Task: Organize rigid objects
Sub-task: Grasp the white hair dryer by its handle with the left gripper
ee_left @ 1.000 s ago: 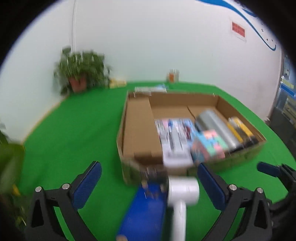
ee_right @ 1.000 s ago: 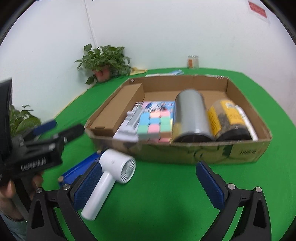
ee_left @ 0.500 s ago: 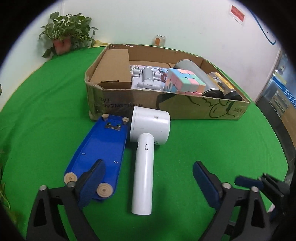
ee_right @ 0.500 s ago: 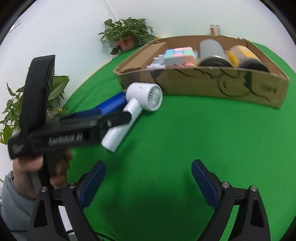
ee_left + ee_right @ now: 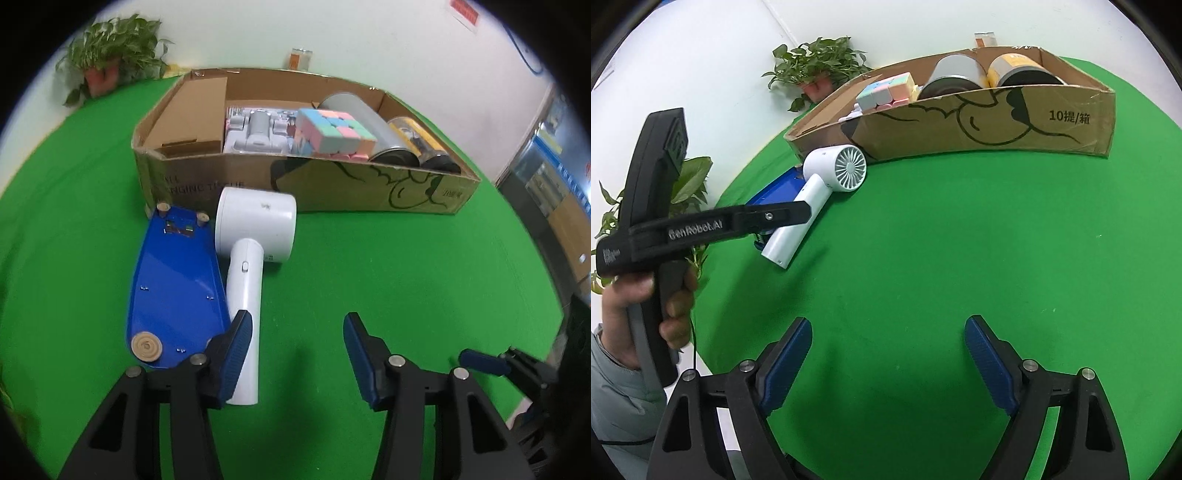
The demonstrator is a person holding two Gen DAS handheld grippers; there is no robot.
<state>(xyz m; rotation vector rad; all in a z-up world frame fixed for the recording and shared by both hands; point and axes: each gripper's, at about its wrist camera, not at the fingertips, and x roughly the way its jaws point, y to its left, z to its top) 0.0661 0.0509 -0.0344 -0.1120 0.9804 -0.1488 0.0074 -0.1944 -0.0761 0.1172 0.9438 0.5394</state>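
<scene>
A white hair dryer (image 5: 255, 254) lies on the green table in front of a cardboard box (image 5: 369, 192), handle toward me. A blue board with small wooden wheels (image 5: 173, 284) lies left of it, touching it. The box holds a pastel cube (image 5: 332, 129), a grey cylinder (image 5: 362, 122), a yellow-labelled can (image 5: 413, 136) and a white packaged item (image 5: 255, 129). My left gripper (image 5: 297, 347) is open and empty, its left finger just over the dryer's handle end. My right gripper (image 5: 888, 354) is open and empty over bare table. The dryer (image 5: 827, 184) and box (image 5: 997, 118) also show in the right wrist view.
A potted plant (image 5: 107, 62) stands at the table's back left by the white wall. A small jar (image 5: 301, 59) stands behind the box. More leaves (image 5: 687, 184) show at the table's left edge. The table edge curves away at right.
Both grippers have pulled back from the box and dropped lower. The left gripper has shifted right along the dryer and its fingers have narrowed. The right gripper has swung right of the dryer.
</scene>
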